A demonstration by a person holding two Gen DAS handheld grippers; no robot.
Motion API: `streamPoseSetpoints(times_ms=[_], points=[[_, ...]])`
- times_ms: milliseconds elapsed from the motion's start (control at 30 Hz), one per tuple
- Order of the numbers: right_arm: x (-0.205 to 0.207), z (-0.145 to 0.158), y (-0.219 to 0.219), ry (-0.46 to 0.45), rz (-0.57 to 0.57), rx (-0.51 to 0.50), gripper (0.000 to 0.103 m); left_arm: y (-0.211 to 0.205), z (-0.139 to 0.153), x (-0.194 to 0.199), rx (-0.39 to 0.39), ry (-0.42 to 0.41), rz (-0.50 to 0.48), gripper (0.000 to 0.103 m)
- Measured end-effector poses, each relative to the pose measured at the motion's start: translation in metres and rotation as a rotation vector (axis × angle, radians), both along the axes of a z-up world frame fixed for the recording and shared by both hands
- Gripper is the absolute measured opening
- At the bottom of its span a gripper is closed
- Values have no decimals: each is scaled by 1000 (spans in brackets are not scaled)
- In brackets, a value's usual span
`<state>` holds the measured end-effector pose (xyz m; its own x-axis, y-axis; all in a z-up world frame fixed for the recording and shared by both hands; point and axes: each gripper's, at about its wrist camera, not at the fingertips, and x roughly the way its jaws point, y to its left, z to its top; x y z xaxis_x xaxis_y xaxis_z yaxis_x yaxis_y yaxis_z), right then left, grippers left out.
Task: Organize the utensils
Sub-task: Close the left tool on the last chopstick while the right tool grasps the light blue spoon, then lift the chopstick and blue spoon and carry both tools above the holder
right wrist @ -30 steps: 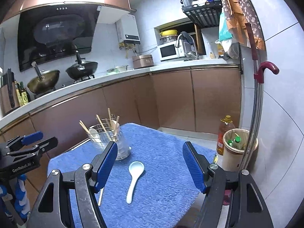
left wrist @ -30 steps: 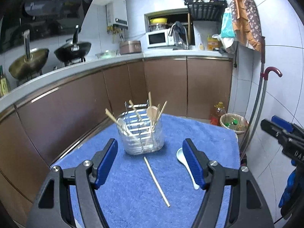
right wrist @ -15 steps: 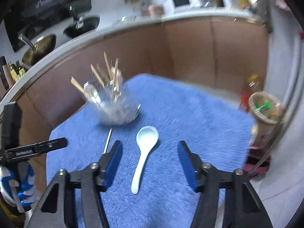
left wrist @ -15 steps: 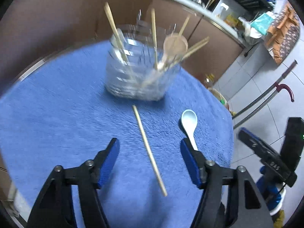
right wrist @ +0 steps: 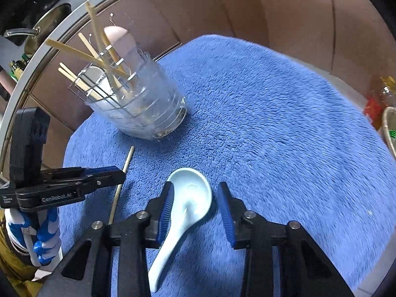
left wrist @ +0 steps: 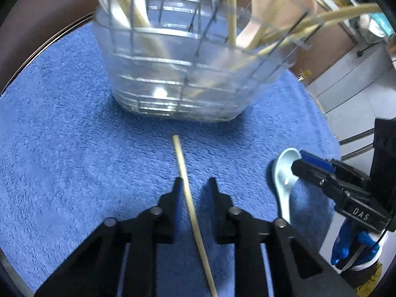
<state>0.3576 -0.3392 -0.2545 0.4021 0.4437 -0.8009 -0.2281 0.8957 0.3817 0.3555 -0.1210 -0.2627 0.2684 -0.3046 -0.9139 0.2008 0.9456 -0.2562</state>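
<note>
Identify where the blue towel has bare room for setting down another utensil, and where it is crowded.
Free: the towel right of the spoon and holder. Crowded: the near-left corner, where the chopstick, spoon, left gripper and right gripper bunch together.

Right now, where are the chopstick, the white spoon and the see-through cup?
chopstick (left wrist: 182, 170), left wrist view, upper shaft.
white spoon (right wrist: 191, 193), right wrist view, middle of bowl.
see-through cup (right wrist: 148, 106), right wrist view, side wall.
</note>
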Motion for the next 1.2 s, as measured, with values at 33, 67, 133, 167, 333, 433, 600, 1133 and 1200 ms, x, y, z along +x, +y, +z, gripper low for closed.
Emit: streamPoseSetpoints(times_ms=[33,67,133,167,333,433,600,1133,1200], points=[[3,-1,1,8,13,2,28,-2,-1,0,13,0,1,15],[7,-3,2,17,27,4,25,-5,-1,1,20,2,3,14],[12,-7,5,34,53,-12,20,-9,-1,1,37,11,12,10],[15,-8,6,39,59,-18,15,-10,-2,1,43,15,12,10],[15,-6,13,29,106,-52,8,-18,-7,8,67,21,1,9],[7,0,19,7,112,-90,8,-27,-9,11,80,26,-9,9],[-20,25,23,-72,86,-120,8,-35,-8,15,69,4,-3,6],[-126,115,53,-323,-64,-246,8,4,109,-76,-181,-435,1,4],[-134,135,59,-373,-88,-273,8,12,128,-79,-200,-501,13,4]])
